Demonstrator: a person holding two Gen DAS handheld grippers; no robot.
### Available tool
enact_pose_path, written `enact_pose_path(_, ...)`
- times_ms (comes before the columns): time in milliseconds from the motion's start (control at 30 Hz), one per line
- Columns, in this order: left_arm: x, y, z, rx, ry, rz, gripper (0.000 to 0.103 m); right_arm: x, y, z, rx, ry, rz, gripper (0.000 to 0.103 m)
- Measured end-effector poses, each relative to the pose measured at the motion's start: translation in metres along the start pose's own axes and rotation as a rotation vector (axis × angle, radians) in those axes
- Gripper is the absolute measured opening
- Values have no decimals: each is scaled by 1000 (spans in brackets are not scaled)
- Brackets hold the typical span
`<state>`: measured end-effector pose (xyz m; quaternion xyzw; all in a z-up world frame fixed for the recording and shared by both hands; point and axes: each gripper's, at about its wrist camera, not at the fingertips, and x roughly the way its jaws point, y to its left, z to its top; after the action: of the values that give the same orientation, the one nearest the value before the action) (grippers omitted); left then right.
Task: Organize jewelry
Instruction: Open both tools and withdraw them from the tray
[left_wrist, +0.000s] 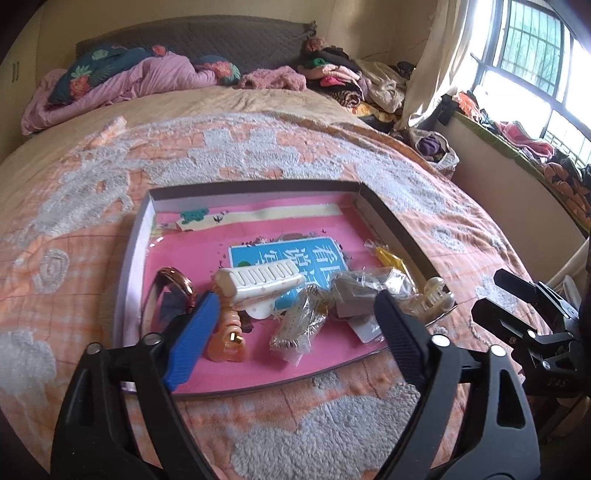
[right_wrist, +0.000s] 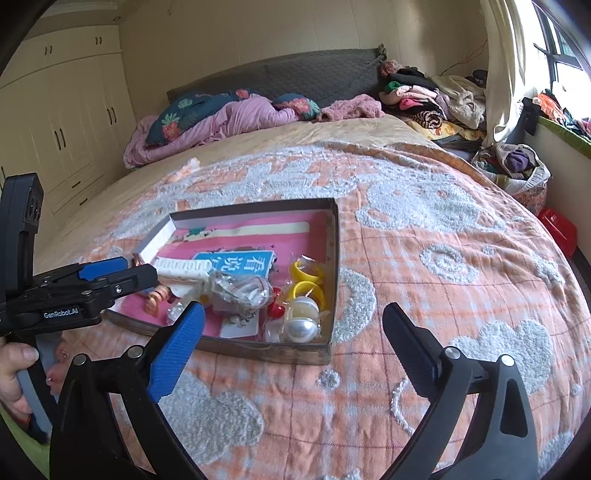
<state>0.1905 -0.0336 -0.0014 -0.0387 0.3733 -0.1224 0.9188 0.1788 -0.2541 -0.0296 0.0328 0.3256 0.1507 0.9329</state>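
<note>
Both grippers hover spread and empty: the left gripper (left_wrist: 295, 332) over the near end of the shallow box (right_wrist: 334, 266) on the bed (right_wrist: 424, 258), the right gripper (right_wrist: 295, 350) beside it. Hair clips (left_wrist: 258, 280), yellow rings (right_wrist: 306, 280) and bagged pieces (left_wrist: 299, 325) lie jumbled inside; sorting looks barely begun.

Black left gripper (right_wrist: 110, 271), blue finger pads (left_wrist: 192, 341), white "GenRobot.AI" lettering.

tray (right_wrist: 334, 258) front crowded w/ clips, bedspread (right_wrist: 443, 266) right open
</note>
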Motion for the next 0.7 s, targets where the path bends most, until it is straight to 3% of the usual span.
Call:
enact_pose_path(133,-15,-2,0,4,-26,10,93,-10,4,2,-2,-17,10,98)
enact_pose_path(700,-70,-9,-26,-15,-62,50,93,-62,23,-14,-26,-59,48,98)
